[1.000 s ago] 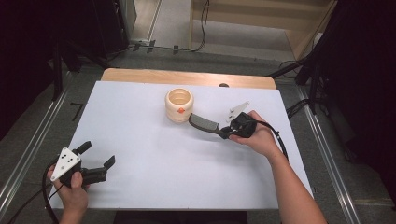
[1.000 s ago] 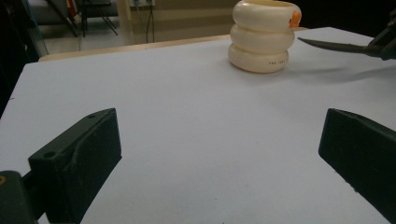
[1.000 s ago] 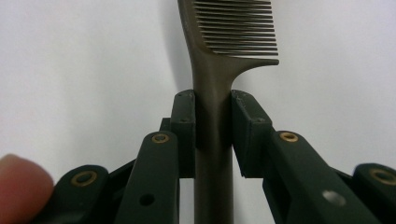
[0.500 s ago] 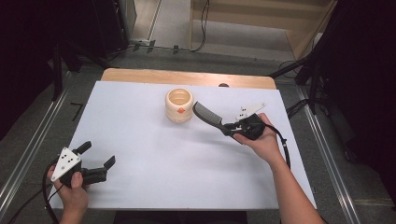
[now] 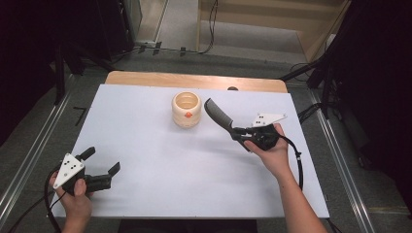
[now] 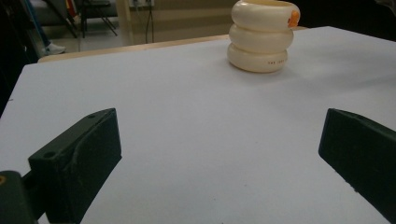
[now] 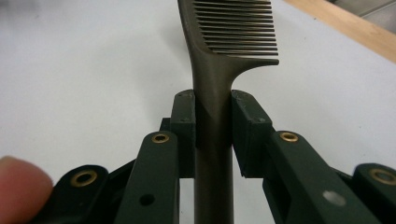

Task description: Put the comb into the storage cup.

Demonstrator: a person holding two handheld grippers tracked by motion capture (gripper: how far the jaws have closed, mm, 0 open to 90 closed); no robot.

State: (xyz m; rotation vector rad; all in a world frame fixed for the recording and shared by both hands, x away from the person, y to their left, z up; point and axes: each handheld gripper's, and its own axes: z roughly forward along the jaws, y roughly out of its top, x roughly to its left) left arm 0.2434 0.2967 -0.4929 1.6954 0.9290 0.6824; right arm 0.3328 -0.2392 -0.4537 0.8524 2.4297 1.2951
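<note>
The right gripper (image 5: 236, 132) had its 2 jaws pinched tight on the handle of a dark comb (image 5: 218, 115); in the right gripper view the pads (image 7: 186, 133) pressed flat against either side of the handle, and the comb (image 7: 227, 56) ran straight out from them with its row of teeth pointing off to that view's right. From the high view the comb was lifted off the white table (image 5: 160, 160), slanting up and away from the person's right hand (image 5: 266, 145) toward the far side. Its toothed end sat just beside the cream ridged cup (image 5: 186, 109), on the cup's right, and I could not tell whether the 2 touched.

The cup stood upright near the far middle of the table, a small orange mark on its side, its mouth open upward. In the left gripper view the cup (image 6: 263, 36) looked like 3 stacked rings.

The left gripper (image 5: 102, 165) rested low at the near left corner of the table, held in the person's left hand (image 5: 75, 187), well apart from the cup and the comb. Its jaws were spread wide with nothing but bare table between them.
</note>
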